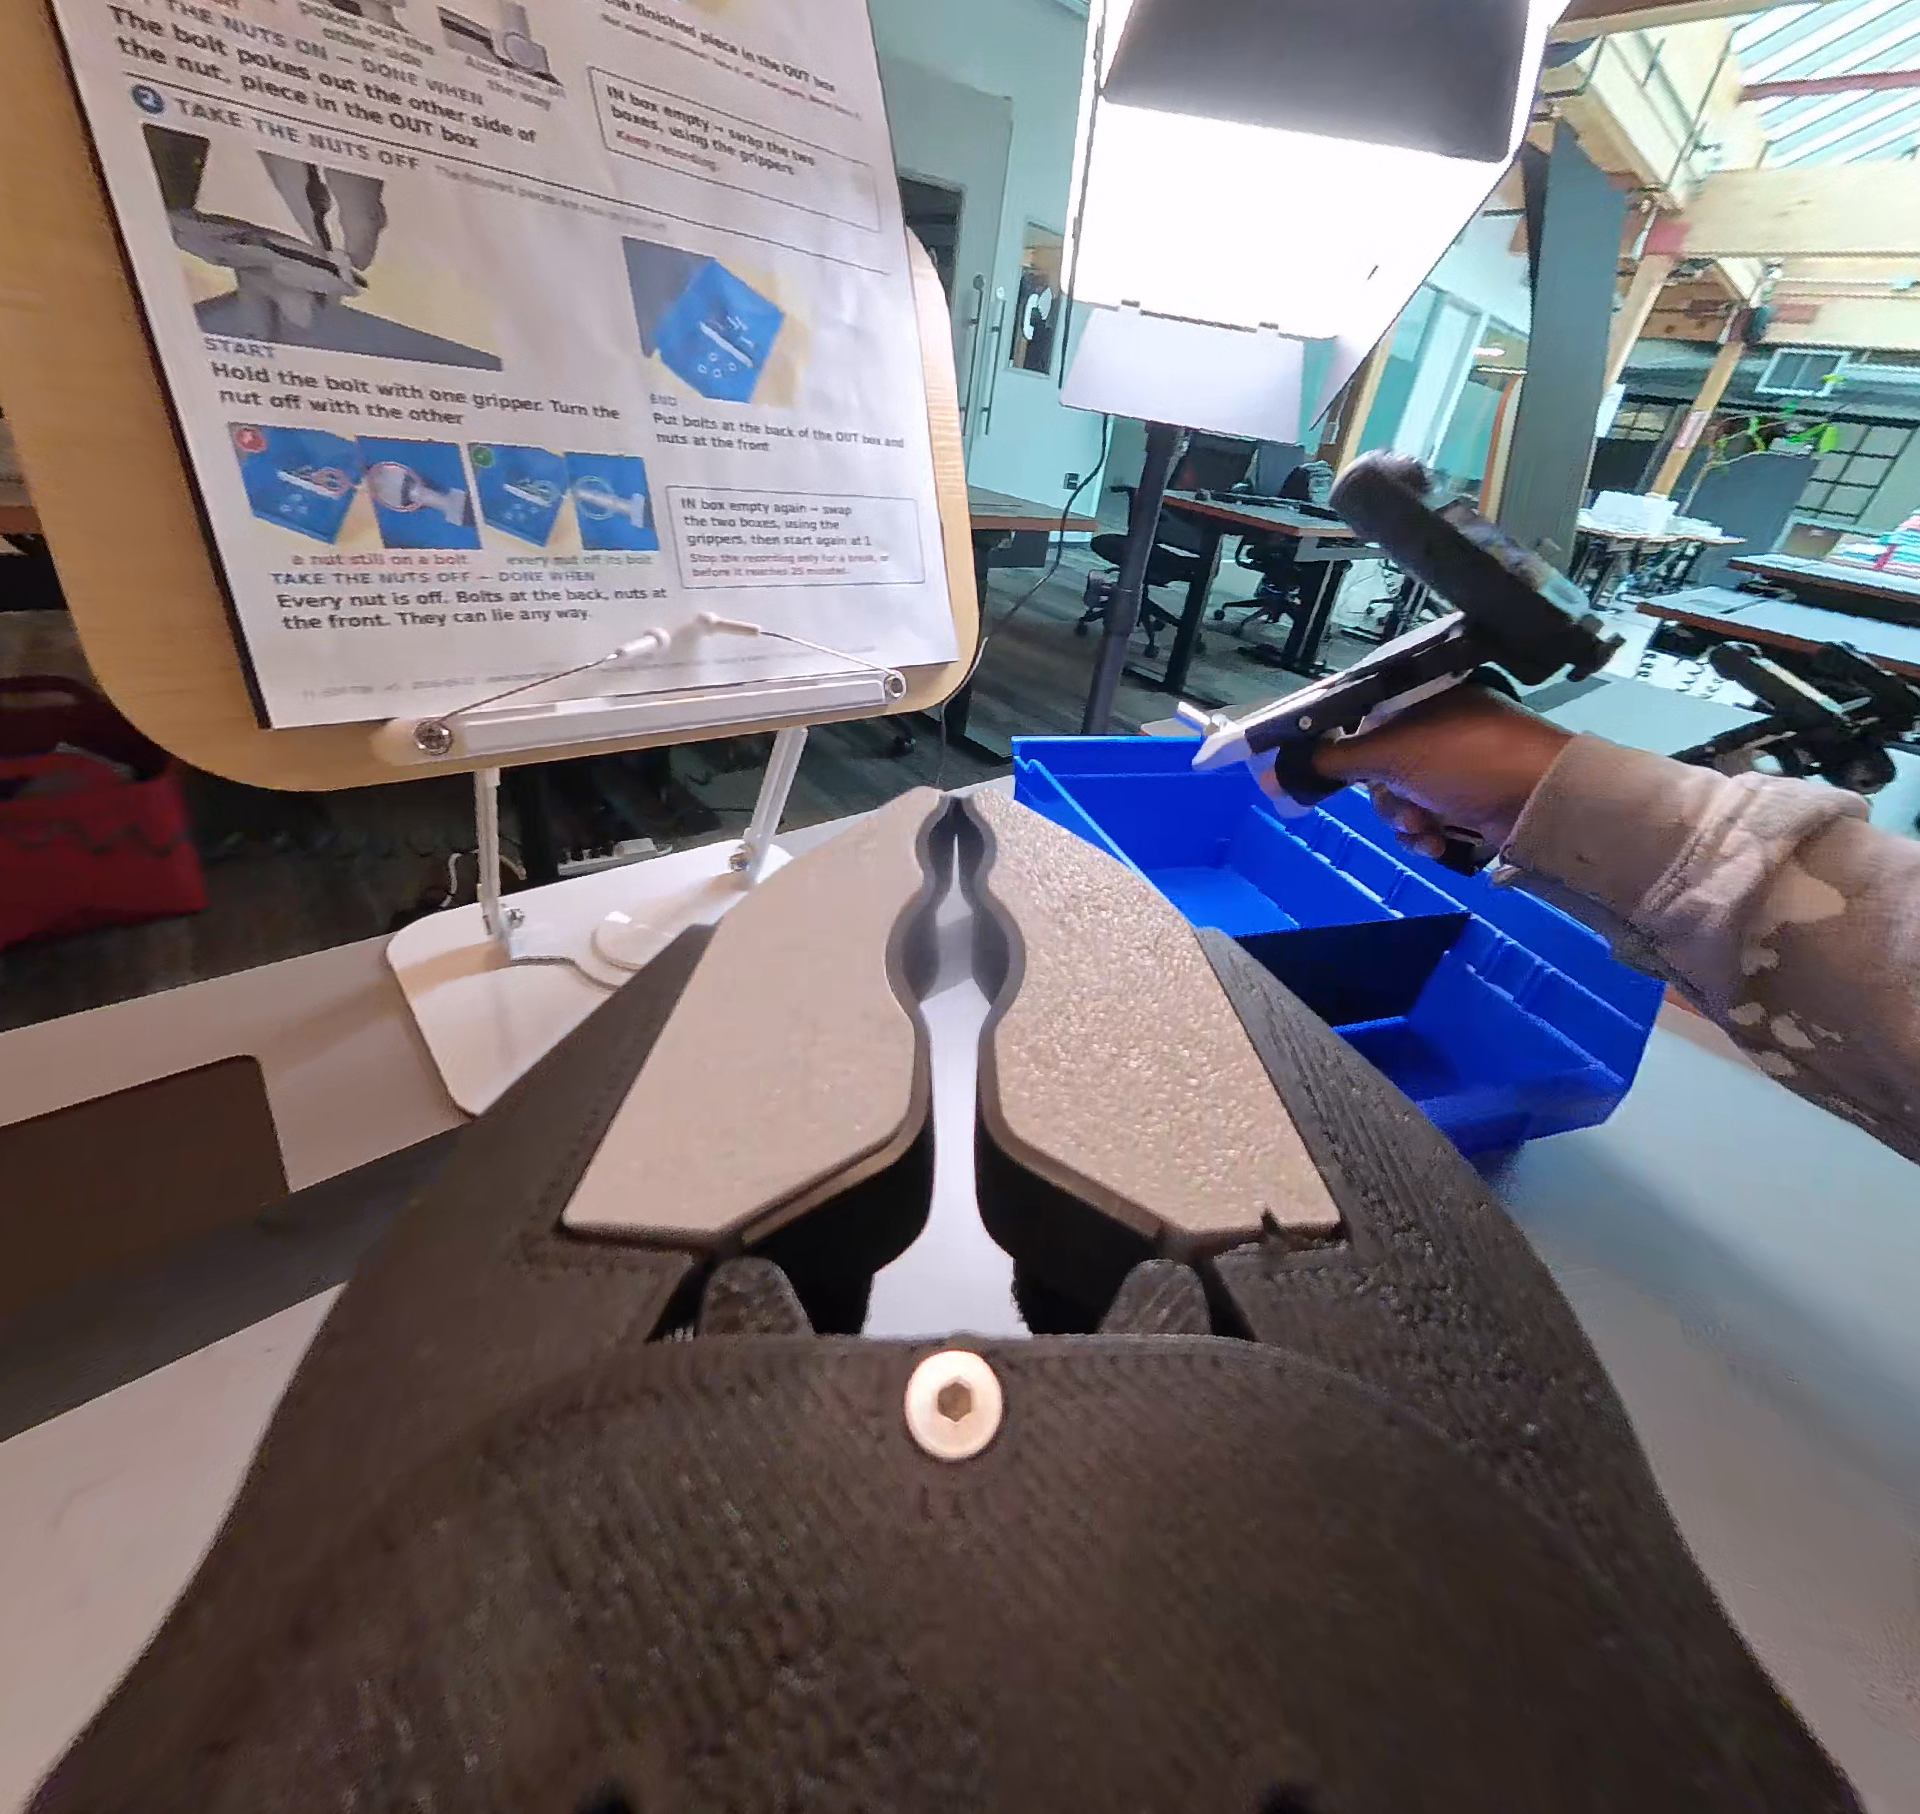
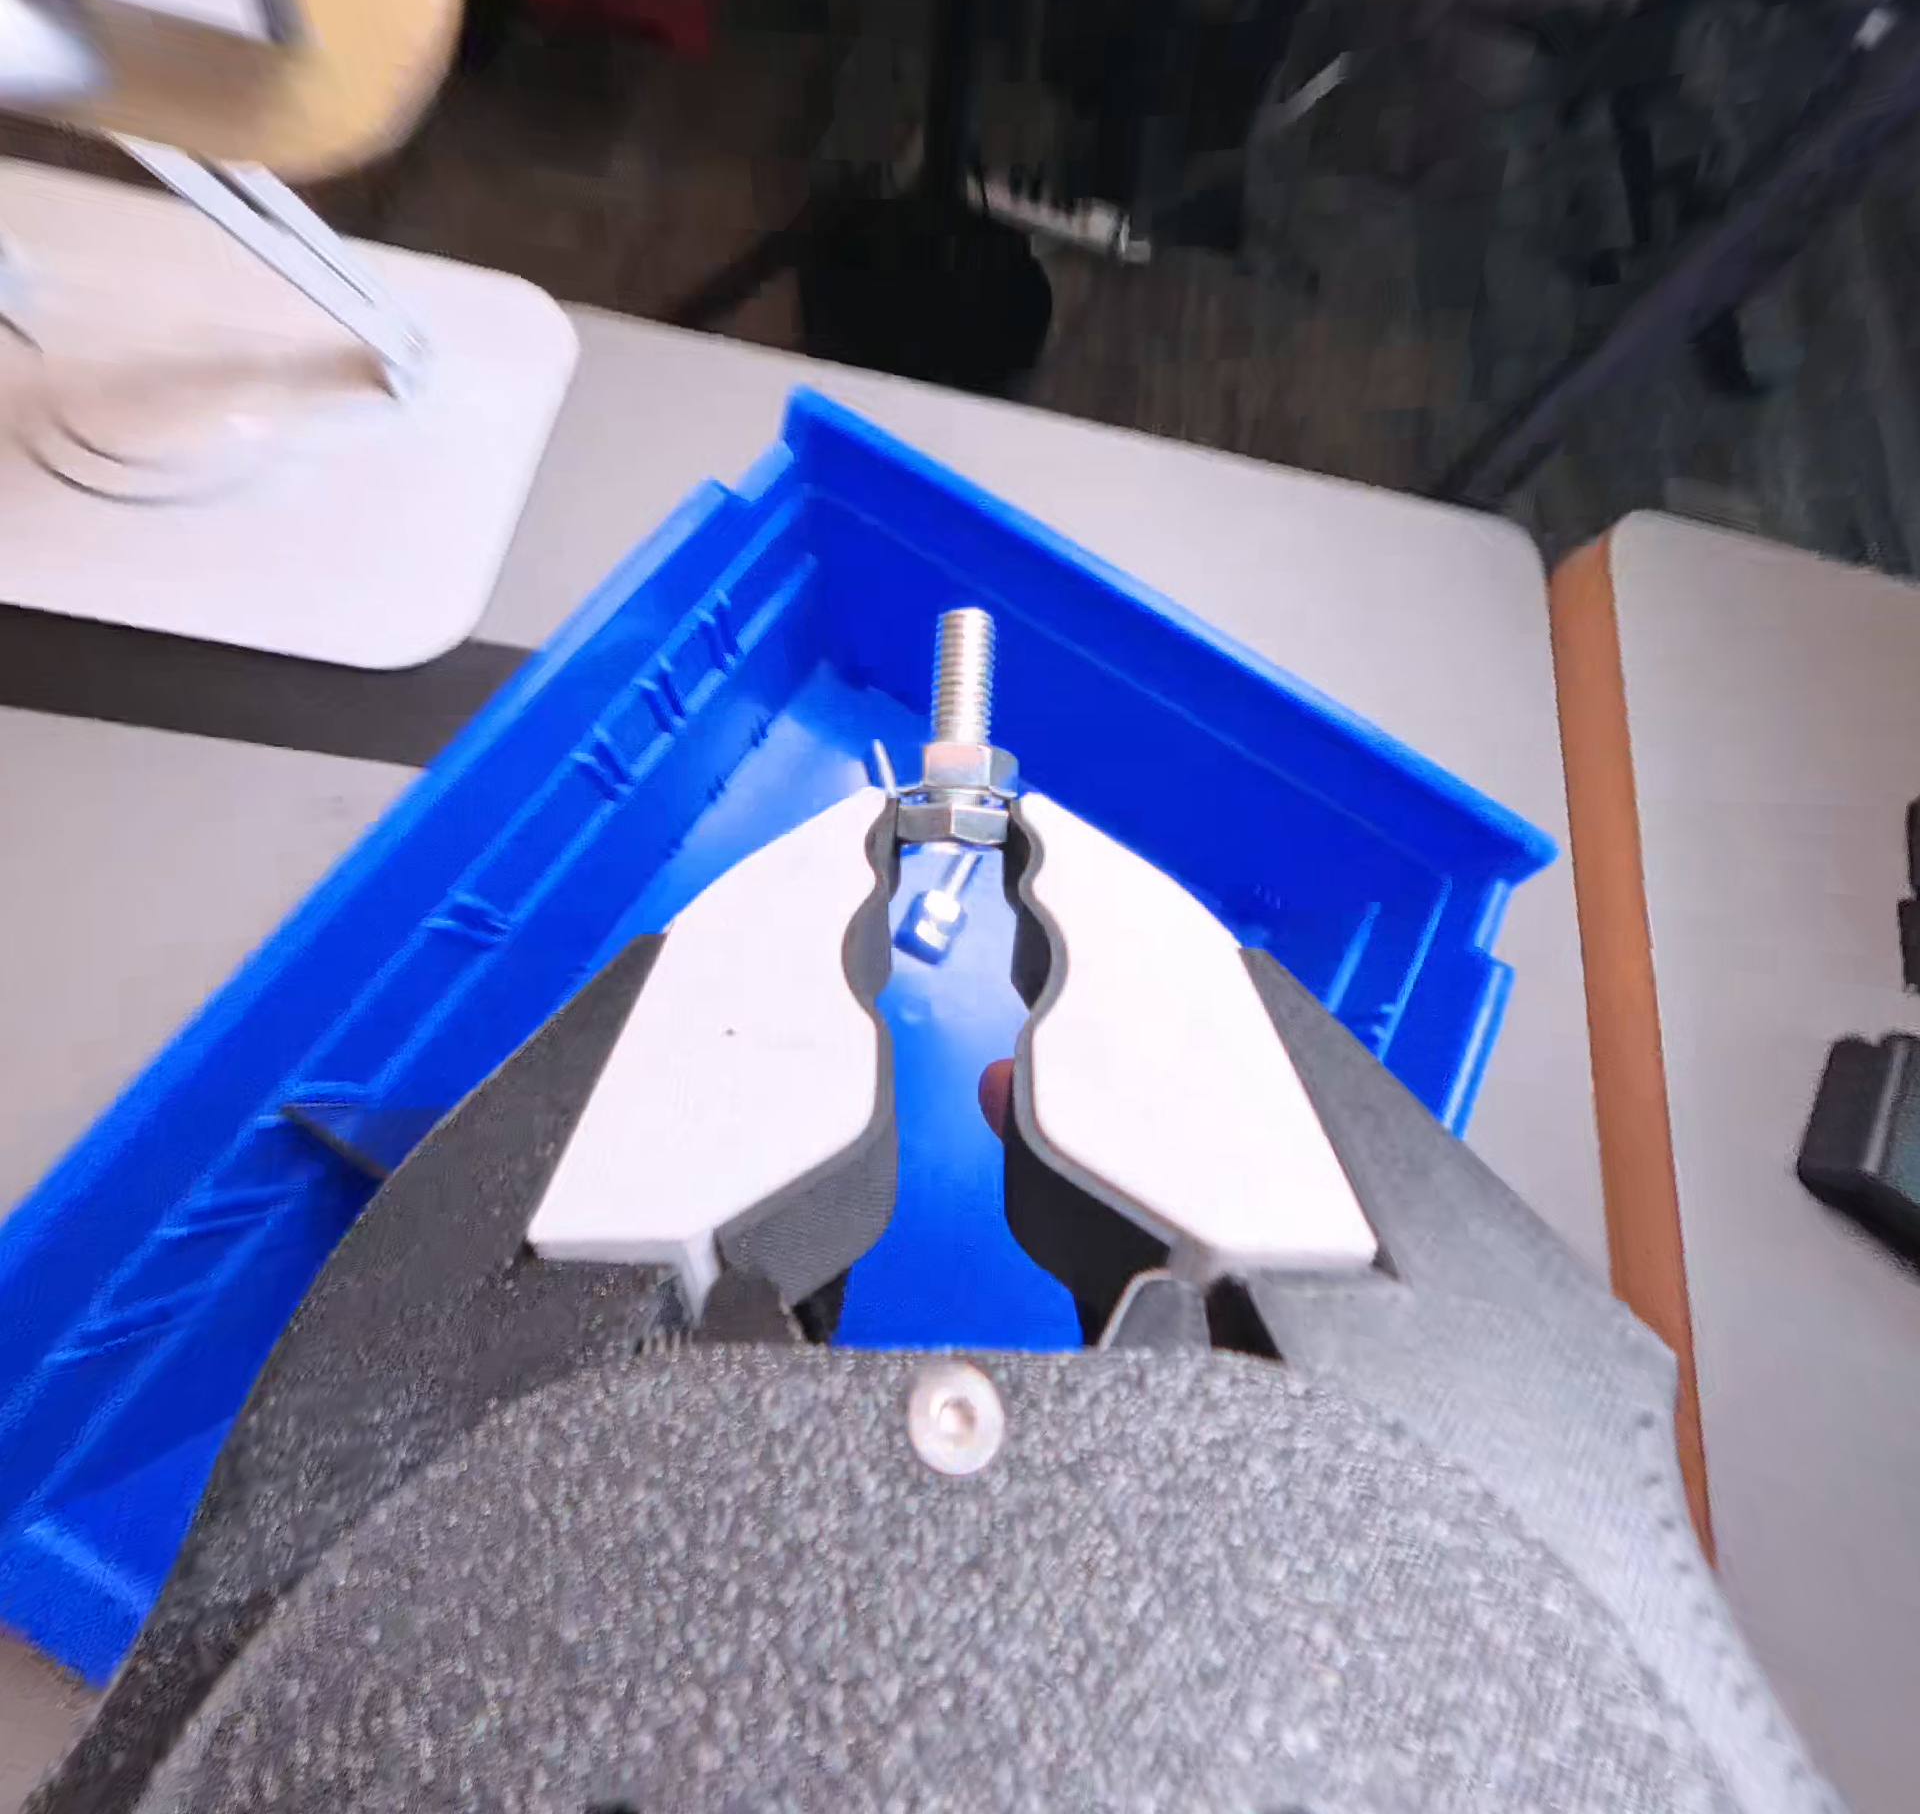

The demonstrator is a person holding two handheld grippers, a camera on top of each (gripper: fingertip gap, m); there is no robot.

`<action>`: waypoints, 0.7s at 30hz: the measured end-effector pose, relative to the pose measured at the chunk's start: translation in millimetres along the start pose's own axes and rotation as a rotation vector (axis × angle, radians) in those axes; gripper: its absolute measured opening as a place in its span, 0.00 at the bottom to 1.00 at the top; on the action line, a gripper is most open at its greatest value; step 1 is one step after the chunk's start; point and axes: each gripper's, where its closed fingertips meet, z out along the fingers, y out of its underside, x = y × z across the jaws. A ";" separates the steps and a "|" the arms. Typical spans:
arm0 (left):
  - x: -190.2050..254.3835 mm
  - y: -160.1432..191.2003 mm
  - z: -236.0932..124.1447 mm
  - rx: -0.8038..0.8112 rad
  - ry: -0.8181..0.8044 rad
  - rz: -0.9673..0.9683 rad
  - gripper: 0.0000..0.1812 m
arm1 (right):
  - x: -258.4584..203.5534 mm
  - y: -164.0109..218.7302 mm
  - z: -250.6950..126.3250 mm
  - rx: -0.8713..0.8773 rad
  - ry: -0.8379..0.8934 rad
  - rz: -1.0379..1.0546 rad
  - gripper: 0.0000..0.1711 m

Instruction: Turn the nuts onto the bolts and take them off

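In the right wrist view, my right gripper is shut on the hex head of a silver bolt. Its threaded shaft points away from me, with a nut sitting just above the head. I hold it over the back corner of a blue bin. Another bolt lies on the bin floor below. In the left wrist view, my left gripper is shut with nothing between its tips, above the table left of the bin. The right gripper with its bolt shows there too, over the bin.
An instruction sheet on a wooden board stands on a white stand base left of the bin. A person's hand and sleeve hold the right gripper. Dark objects lie on the neighbouring table at the right. The grippers' ends are close to 35 cm from one another.
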 end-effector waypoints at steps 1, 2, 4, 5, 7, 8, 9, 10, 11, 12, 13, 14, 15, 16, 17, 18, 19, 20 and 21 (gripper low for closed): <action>-1.4 1.6 0.5 -0.002 -0.008 0.004 0.00 | 4.5 10.7 12.4 -0.074 0.011 0.003 0.11; -2.6 4.0 1.3 -0.006 -0.015 0.008 0.00 | 9.1 21.4 23.0 -0.144 0.030 -0.001 0.11; -6.4 7.2 2.6 -0.011 -0.036 0.022 0.00 | 21.1 40.0 39.5 -0.255 0.090 -0.022 0.11; -8.5 7.5 2.8 -0.011 -0.045 0.030 0.00 | 24.5 48.1 46.2 -0.298 0.100 -0.014 0.11; -12.6 5.8 1.8 -0.005 -0.055 0.036 0.00 | 29.8 61.3 56.4 -0.361 0.117 0.013 0.11; -14.8 4.3 1.0 -0.001 -0.057 0.031 0.00 | 31.3 67.1 60.6 -0.387 0.120 0.020 0.11; -17.0 2.8 0.3 0.002 -0.058 0.025 0.00 | 31.6 72.5 64.1 -0.412 0.118 0.025 0.11; -19.2 1.5 -0.3 0.004 -0.058 0.019 0.01 | 31.6 76.7 67.0 -0.434 0.114 0.032 0.11; -21.6 0.7 -0.7 0.005 -0.060 0.015 0.01 | 31.1 80.9 69.1 -0.456 0.106 0.043 0.11; -24.0 0.4 -1.0 0.003 -0.062 0.013 0.01 | 29.7 85.9 70.4 -0.486 0.090 0.058 0.11; -26.8 -0.2 -1.6 0.004 -0.068 0.011 0.01 | 27.6 91.4 70.9 -0.520 0.069 0.073 0.11; -29.1 -1.0 -2.2 0.009 -0.073 0.008 0.01 | 25.6 96.0 70.8 -0.549 0.052 0.084 0.11; -31.0 -1.4 -2.5 0.010 -0.074 0.003 0.01 | 24.8 98.8 70.4 -0.566 0.043 0.093 0.11; -32.7 -1.6 -2.8 0.009 -0.077 -0.003 0.01 | 25.4 99.0 70.1 -0.565 0.043 0.101 0.11; -34.0 -2.1 -3.3 0.011 -0.079 -0.005 0.01 | 26.5 97.5 69.6 -0.553 0.045 0.113 0.11; -35.0 -2.3 -3.6 0.012 -0.082 -0.005 0.01 | 26.5 95.2 68.6 -0.540 0.039 0.133 0.13; -36.2 -2.1 -3.8 0.011 -0.086 -0.003 0.01 | 24.1 91.7 66.6 -0.524 0.019 0.164 0.16; -37.1 -1.9 -3.9 0.010 -0.088 -0.001 0.01 | 21.0 85.3 63.8 -0.499 -0.004 0.197 0.20; -38.1 -1.1 -3.9 0.008 -0.090 0.000 0.01 | 19.0 76.0 59.6 -0.456 -0.017 0.217 0.23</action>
